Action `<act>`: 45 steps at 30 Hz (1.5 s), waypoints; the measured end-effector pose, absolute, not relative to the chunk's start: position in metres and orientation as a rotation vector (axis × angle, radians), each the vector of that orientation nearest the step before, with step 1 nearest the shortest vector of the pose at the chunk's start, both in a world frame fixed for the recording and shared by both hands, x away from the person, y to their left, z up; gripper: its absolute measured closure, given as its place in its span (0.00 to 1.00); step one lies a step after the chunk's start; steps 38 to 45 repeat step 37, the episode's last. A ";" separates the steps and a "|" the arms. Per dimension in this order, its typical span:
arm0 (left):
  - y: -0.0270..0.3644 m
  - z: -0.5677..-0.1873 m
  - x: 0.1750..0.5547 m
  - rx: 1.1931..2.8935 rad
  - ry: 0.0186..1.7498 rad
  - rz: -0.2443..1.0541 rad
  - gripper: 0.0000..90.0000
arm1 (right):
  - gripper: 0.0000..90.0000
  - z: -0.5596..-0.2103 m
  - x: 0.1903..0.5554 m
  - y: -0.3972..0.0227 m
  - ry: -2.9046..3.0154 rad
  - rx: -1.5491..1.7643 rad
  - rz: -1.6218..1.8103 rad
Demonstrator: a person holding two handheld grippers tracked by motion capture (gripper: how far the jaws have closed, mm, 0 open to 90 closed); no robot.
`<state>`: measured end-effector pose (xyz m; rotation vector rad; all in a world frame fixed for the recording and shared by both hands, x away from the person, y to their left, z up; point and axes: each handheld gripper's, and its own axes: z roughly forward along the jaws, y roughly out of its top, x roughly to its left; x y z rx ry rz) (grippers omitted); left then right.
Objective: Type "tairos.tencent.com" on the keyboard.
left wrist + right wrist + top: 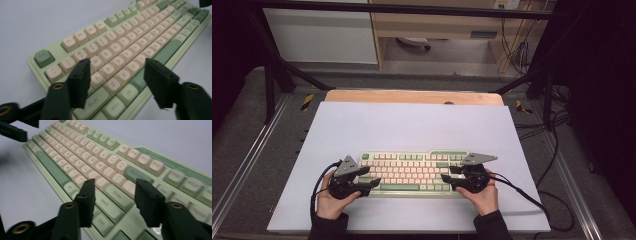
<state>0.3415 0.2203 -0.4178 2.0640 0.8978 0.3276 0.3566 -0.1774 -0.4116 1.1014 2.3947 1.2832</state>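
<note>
On the left we see the left gripper [371,177] held in the person's left hand [331,199], with its fingers [80,81] released and spread wide. They stand over the left end of the keyboard [414,173], above the lowest key rows and near the front edge. We cannot tell if they touch the keys. The keyboard, pale green with cream keys, lies flat on the white sheet [412,127] that covers the counter [412,96], near its front edge. On the right, the right gripper [449,174], held in the right hand [484,195], also has its fingers [87,198] released, one to each side of the lower right keys. A black cable [532,197] trails from it across the sheet.
</note>
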 end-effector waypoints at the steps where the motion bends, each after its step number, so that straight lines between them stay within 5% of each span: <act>1: 0.224 -0.419 0.341 2.066 0.909 0.321 0.33 | 0.47 -0.412 0.355 -0.182 2.388 1.106 1.282; 8: 0.243 -0.423 0.336 2.051 0.928 0.325 0.20 | 0.21 -0.420 0.348 -0.212 2.345 1.120 1.265; 14: 0.252 -0.428 0.335 2.037 0.946 0.330 0.12 | 0.09 -0.429 0.343 -0.230 2.346 1.166 1.248; 45: 0.262 -0.436 0.331 2.039 0.958 0.358 0.10 | 0.01 -0.444 0.336 -0.256 2.372 1.222 1.179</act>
